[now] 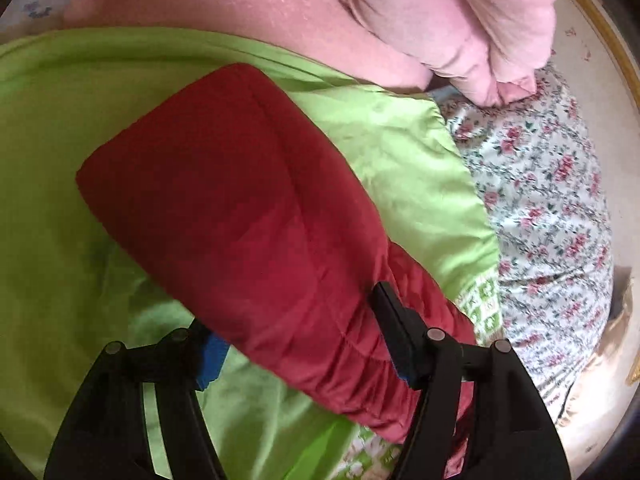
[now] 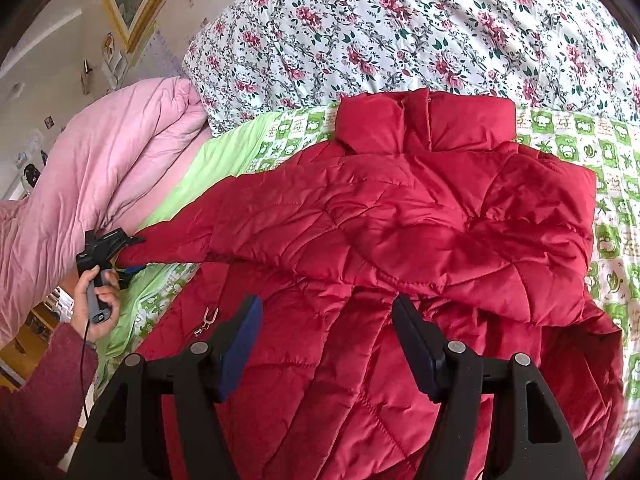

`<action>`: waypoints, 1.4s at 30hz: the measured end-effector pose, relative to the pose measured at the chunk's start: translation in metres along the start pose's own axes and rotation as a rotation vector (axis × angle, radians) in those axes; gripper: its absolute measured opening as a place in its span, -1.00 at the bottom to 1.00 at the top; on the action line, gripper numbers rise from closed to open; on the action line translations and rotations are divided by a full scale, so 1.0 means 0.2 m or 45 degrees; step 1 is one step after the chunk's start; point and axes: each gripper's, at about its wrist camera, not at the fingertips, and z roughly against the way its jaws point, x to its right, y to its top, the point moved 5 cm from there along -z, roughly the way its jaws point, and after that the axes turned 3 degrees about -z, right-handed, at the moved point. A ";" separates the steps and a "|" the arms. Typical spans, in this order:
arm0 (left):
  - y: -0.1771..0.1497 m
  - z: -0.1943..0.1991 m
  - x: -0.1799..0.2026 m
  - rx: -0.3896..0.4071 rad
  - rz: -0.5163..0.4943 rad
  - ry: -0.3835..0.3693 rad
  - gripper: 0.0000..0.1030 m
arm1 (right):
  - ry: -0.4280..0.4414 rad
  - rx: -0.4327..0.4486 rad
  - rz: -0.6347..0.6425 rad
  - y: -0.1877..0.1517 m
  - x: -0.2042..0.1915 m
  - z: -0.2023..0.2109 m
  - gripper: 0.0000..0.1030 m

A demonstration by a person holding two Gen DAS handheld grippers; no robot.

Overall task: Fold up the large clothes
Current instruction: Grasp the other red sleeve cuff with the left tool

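Jacket (image 2: 400, 220), red and quilted, is being spread back-up on the green sheet (image 2: 224, 140) of a bed, its collar (image 2: 424, 124) lying toward the floral quilt (image 2: 400, 20). One sleeve (image 1: 240, 208) is being held out sideways at the cuff by the left gripper (image 1: 300, 344), whose fingers are being pressed onto the gathered cuff from both sides. The right gripper (image 2: 326, 344) is being held just above the lower back of the jacket, its fingers spread and nothing pinched between them. Slipping is judged the main risk: the shell looks slick and puffy, and only the cuff is being gripped, so the sleeve could be pulled free or the body dragged askew if the fold is begun unanchored. A pink duvet (image 2: 100, 184) is being piled just beside the outstretched sleeve, and the floral quilt is crowding the collar, so room for folding is being limited. A zipper pull (image 2: 206, 320) is lying near the right gripper and could be snagged.
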 end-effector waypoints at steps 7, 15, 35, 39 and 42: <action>0.01 0.04 0.15 0.080 -0.227 0.056 -0.84 | -0.020 0.008 -0.013 -0.02 0.03 0.02 0.33; -0.08 0.21 0.50 0.170 -0.454 -0.021 -0.86 | -0.020 0.030 -0.033 -0.02 0.06 0.05 0.33; -0.93 0.20 1.42 -0.034 -1.049 -0.373 -0.86 | -0.011 0.097 -0.187 -0.01 0.25 0.18 0.35; -1.13 0.17 1.55 -0.079 -1.168 -0.416 -0.86 | 0.002 0.114 -0.253 0.00 0.31 0.21 0.37; -1.29 0.15 1.65 -0.098 -1.268 -0.439 -0.86 | 0.010 0.133 -0.298 0.01 0.36 0.23 0.36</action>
